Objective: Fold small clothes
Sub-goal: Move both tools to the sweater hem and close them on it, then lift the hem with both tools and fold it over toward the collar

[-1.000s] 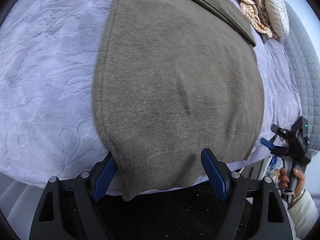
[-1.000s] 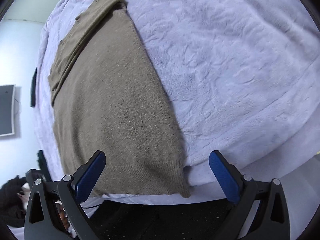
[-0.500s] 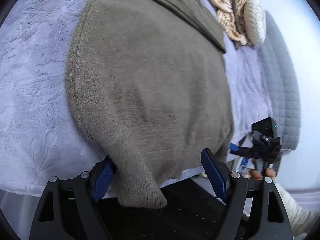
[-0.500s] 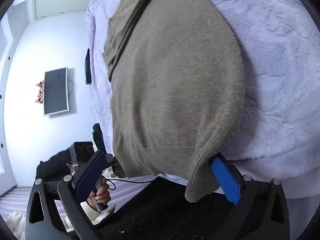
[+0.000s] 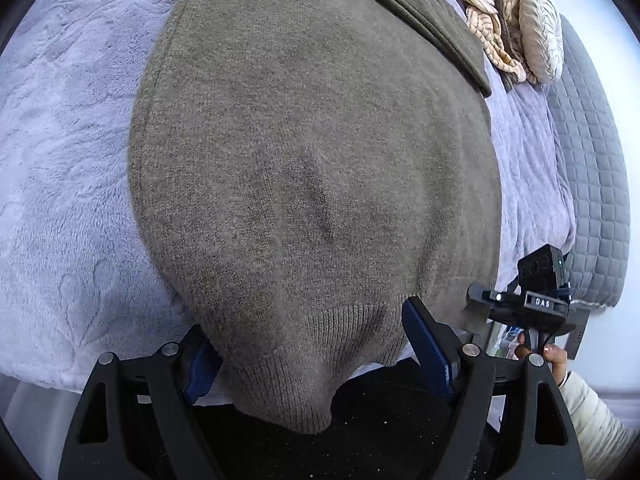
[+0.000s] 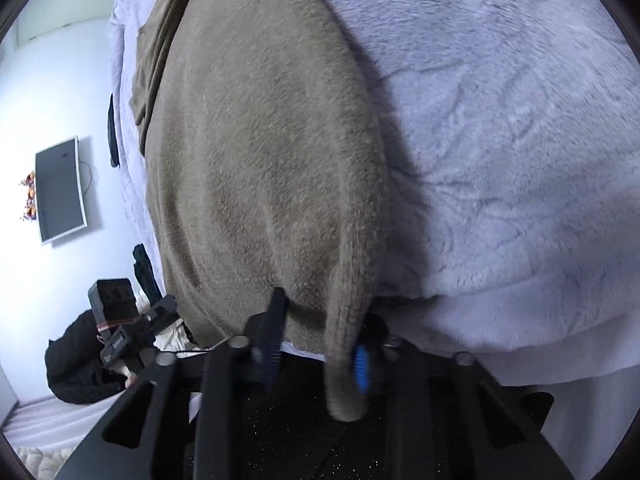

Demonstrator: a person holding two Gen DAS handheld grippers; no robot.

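The soft, floppy brown sweater (image 5: pixel 312 168) lies flat on the fluffy bed (image 5: pixel 60 140), its near hem corners good to grab: the left hand-held gripper (image 5: pixel 316 356) sits wide open around one, the right hand-held gripper (image 6: pixel 316 348) pinches the other.

The sweater (image 5: pixel 312 168) lies spread on the bed (image 5: pixel 60 200), its hem at the near edge. The hem's left corner hangs between the left tongs (image 5: pixel 316 352); its right corner hangs between the right tongs (image 6: pixel 316 344). Behind the sweater, a striped garment (image 5: pixel 480 8) lies beside a cushion (image 5: pixel 540 40).
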